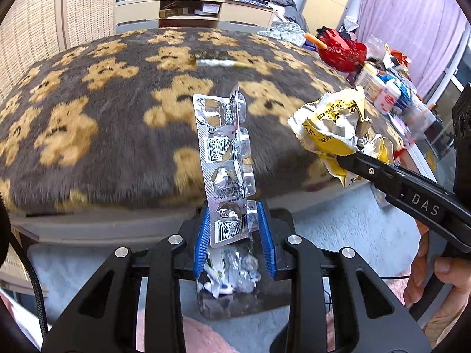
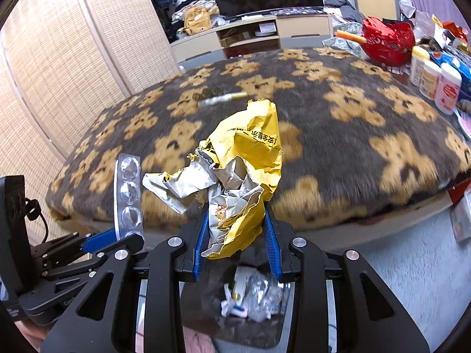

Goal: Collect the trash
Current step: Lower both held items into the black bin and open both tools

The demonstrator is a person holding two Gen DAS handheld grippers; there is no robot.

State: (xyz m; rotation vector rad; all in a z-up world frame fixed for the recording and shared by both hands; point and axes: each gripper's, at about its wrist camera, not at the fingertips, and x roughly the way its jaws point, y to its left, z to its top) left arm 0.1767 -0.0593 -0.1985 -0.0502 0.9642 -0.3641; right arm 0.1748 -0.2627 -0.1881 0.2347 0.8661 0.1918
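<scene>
- I have the left hand-held gripper (image 1: 234, 236) clenched on an empty pill blister strip (image 1: 223, 158); the strip stands up from between the blue pads in the lower middle of the left wrist view.
- The right hand-held gripper (image 2: 237, 235) is clenched on a crumpled yellow and white wrapper (image 2: 244, 176), which fills the middle of the right wrist view.
- In the left wrist view the same wrapper shows at the right, and a hand (image 1: 441, 276) holds the grip of that tool in the lower right corner.
- Under both grippers, at the bottom middle of each view, I see a dark trash bin (image 2: 203, 309) with foil and paper scraps (image 2: 253, 297) already inside.
- I judge the step in hand to be the carrying: both pieces are lifted off the bed (image 1: 88, 117) with the bear blanket and are held above or just before the opening of the bin.
- The next move, I think, asks me to bring each piece over the opening and then to release the jaws, so that the pieces fall inside and not onto the pale floor (image 2: 397, 253) beside it.
- The strip is long and light; it could tip over the rim, so I should lower it first.
- More trash is left: a white tube-like thing (image 1: 223, 63) lies on the bed in the upper middle; it is blurred, and I cannot tell what it is.
- The clutter with bottles (image 2: 438, 83) and a red foil thing (image 2: 385, 41) sits at the upper right, well apart.
</scene>
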